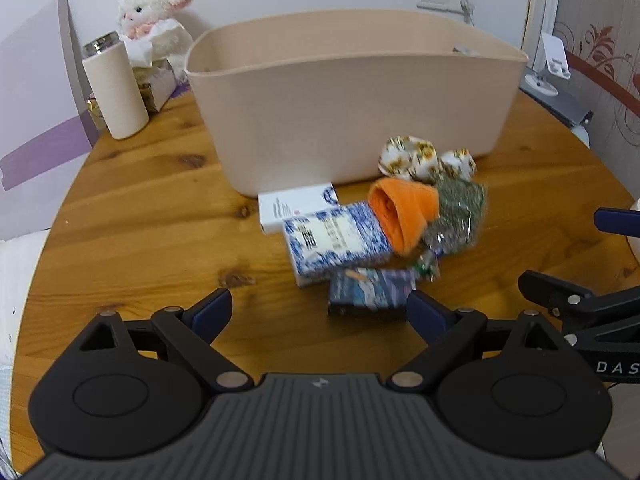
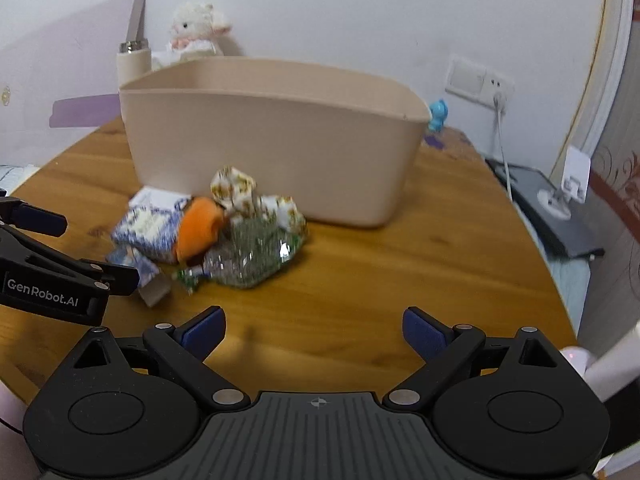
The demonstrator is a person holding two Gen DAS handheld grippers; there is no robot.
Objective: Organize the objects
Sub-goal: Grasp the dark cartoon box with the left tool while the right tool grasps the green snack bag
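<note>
Hovering wide, empty: left claw, right claw; pile just ahead, before bin.

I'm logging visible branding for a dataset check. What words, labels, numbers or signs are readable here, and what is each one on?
"GenRobot.AI": white print on the side of the left claw, as the right wrist view shows it.
"DAS": white letters, cut off by the frame edge, on the right claw in the left wrist view.
Blue patterned box: label print too blurred to read.
White box: print and blue logo too small to read.
Dark packet: no legible text.
</note>
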